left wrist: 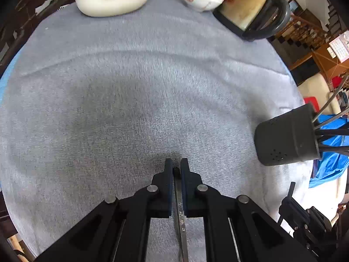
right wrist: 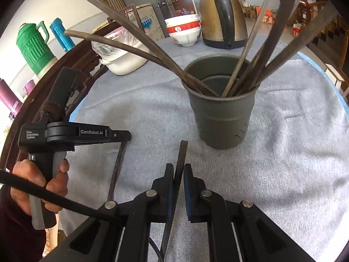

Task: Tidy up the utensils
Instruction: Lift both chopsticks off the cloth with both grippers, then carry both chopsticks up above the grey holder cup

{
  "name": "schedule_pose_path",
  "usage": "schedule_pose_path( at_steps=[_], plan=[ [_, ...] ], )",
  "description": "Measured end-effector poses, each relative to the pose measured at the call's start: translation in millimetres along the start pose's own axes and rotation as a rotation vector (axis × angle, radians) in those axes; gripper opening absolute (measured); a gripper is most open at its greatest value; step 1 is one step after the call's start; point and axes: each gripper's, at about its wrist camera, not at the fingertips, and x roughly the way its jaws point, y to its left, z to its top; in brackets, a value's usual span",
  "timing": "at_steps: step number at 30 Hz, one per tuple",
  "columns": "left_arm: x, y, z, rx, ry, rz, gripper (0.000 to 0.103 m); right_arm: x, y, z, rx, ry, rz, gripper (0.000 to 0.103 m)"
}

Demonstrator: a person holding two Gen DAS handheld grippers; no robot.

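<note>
Chopstick (right wrist: 182,159) between right tongs (right wrist: 178,170)

From my right tongs (right wrist: 178,170) the dark perforated metal utensil holder (right wrist: 220,118) stands just ahead on the grey towel-covered desk (right wrist: 294,152), with long dark chopsticks (right wrist: 139,43) standing in it. Behind it I see the brass-coloured electric kettle (right wrist: 222,15), with the stacked red-and-white bowls (right wrist: 185,30) to its left and the white oval ceramic dish (right wrist: 122,61) further left. My left tongs (right wrist: 122,134) sit left of the holder, with a chopstick (right wrist: 117,170) below them.
</note>
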Motion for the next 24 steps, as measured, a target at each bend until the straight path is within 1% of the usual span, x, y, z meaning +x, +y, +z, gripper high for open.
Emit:
schedule_pose_path(
  at_steps=[3,6,10,13,15,17,18,19,22,24],
  plan=[
    [-22.5,-4.1,-5.6,0.007,-0.055,-0.009,0.007,-7.7,1.2,0.5,-0.009,-0.025,0.007,0.010],
    [-55.3,-10.4,-12.4,0.033,-0.121,-0.024,0.006,-19.6,2.7,2.1,-0.019,-0.064,0.016,0.009],
    [-102.2,-20.1,-25.9,0.078,-0.214,-0.037,0.005,-42.8,5.9,5.7,-0.032,-0.137,0.033,0.009],
    [-134.1,-40.7,-31.1,0.123,-0.292,-0.041,0.005,-61.5,6.3,7.7,-0.041,-0.196,0.048,0.009],
    [-146.8,-49.7,-35.1,0.151,-0.330,-0.040,0.005,-68.7,7.7,8.8,-0.055,-0.211,0.048,0.009],
    [-158.3,-52.5,-41.0,0.164,-0.350,-0.038,0.005,-70.9,4.5,9.1,-0.049,-0.208,0.039,0.009],
    [-159.2,-52.7,-41.3,0.164,-0.354,-0.041,0.005,-69.5,2.0,9.4,-0.037,-0.193,0.052,0.009],
    [-161.3,-51.9,-42.8,0.161,-0.358,-0.043,0.005,-67.4,-0.7,9.3,-0.027,-0.171,0.068,0.011],
    [-169.4,-47.6,-47.2,0.148,-0.371,-0.049,0.005,-49.1,-7.1,7.7,0.019,-0.091,0.082,0.012],
    [-178.3,-45.0,-53.1,0.147,-0.385,-0.056,0.005,-31.2,-8.3,5.2,0.042,-0.031,0.078,0.021]
  ],
)
